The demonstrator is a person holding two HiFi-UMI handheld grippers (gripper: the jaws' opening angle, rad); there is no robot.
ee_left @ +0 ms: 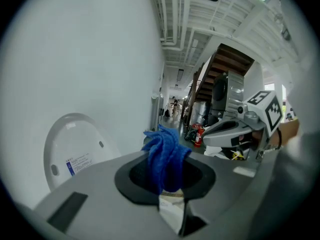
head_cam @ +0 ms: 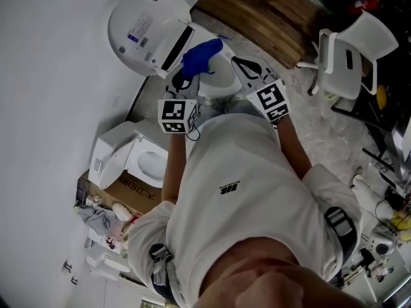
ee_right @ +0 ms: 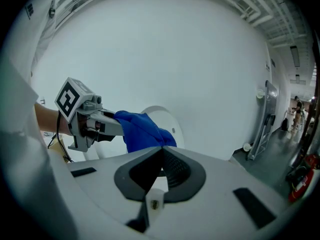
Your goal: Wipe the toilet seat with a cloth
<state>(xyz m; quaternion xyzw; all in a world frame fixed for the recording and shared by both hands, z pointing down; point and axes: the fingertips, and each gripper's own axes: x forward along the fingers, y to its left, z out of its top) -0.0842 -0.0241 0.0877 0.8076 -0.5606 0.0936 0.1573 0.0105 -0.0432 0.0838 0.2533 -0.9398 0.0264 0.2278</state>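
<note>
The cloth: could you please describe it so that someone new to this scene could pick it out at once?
Find the raised toilet lid at the top of the head view. Right beside it, the left tongs pinch the cloth: a bunched, deep blue rag among white and grey things.

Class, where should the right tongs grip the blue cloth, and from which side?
Probably the loose bunched end of the blue cloth, approached from its right. The left tongs pinch the other end, so the free folds stick out toward the shut right tongs.
</note>
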